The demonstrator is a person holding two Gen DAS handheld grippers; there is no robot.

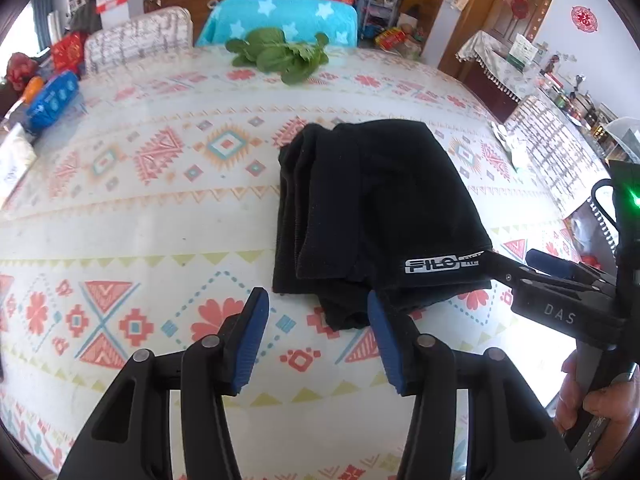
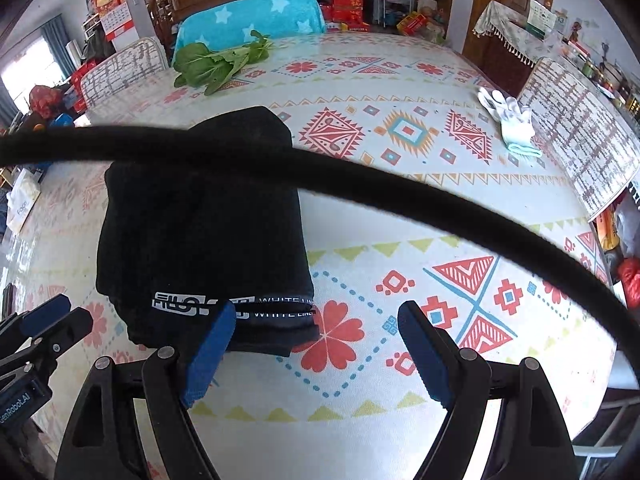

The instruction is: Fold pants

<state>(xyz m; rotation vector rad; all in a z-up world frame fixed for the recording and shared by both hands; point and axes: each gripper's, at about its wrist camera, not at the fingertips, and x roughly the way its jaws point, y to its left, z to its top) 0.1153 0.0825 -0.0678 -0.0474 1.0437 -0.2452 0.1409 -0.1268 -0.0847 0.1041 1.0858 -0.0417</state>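
Note:
The black pants (image 1: 380, 208) lie folded into a compact stack on the patterned tablecloth (image 1: 160, 208), with the white-lettered waistband at the near edge. My left gripper (image 1: 318, 320) hovers open just in front of the stack's near corner; nothing is pressed between its blue pads. In the right wrist view the pants (image 2: 200, 220) sit left of centre. My right gripper (image 2: 316, 320) stands wide open at the waistband end, its left pad over the near edge and the pants' right corner between the jaws, not squeezed. The right gripper (image 1: 520, 276) also shows at the stack's right corner.
Green leafy vegetables (image 1: 280, 56) lie at the table's far side, and white gloves (image 2: 508, 120) at its right edge. A black cable (image 2: 360, 184) arcs across the right wrist view. Chairs ring the table, and a hand (image 1: 592, 400) holds the right gripper's handle.

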